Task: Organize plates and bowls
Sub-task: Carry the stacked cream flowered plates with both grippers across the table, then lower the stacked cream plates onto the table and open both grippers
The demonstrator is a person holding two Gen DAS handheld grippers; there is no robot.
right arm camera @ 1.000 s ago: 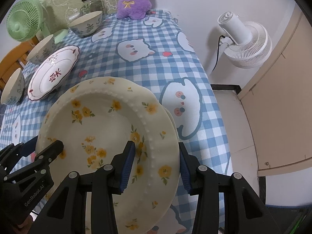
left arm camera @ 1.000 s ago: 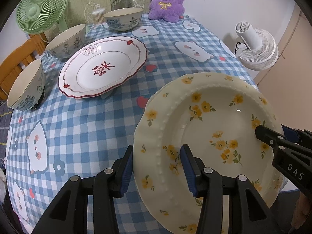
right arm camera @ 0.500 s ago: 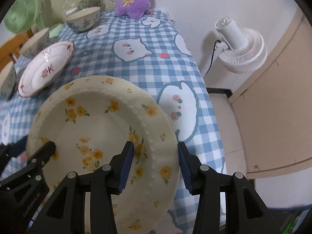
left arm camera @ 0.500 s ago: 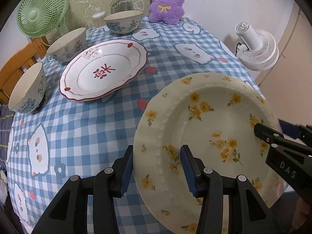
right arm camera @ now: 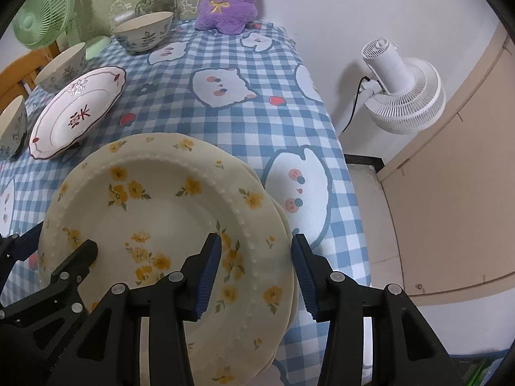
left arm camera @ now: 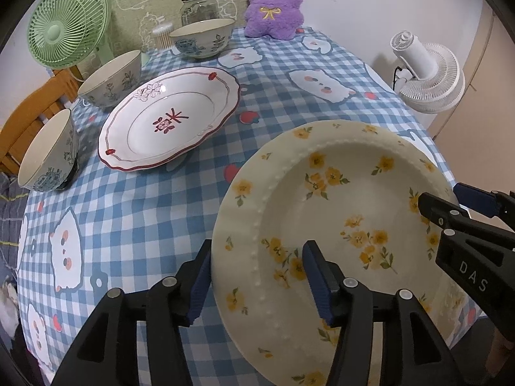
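Risk | left gripper (left arm camera: pixel 259 278) jaws had just been opening, fingers apart around yellow-flowered plate (left arm camera: pixel 338 193) rim | right gripper (right arm camera: pixel 256 271) clamp impossible to tell | plate could slip

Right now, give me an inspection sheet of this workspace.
Surface: blue-and-white checked tablecloth with cat prints.
Job's things: cream yellow-flowered ceramic plate stacked on a matching plate at the near edge; red-trimmed white plate; three blue-patterned bowls, unstacked, far left.
Clutter: green desk fan, glass jar, purple plush toy and swab holder along the back.
Grippers: left gripper fingers straddle the top plate's left rim and have just been opening; right gripper fingers straddle its right rim, contact unclear.
Cables: black cord at the white floor fan.
Surroundings: wooden chair at left; beige panel at right.
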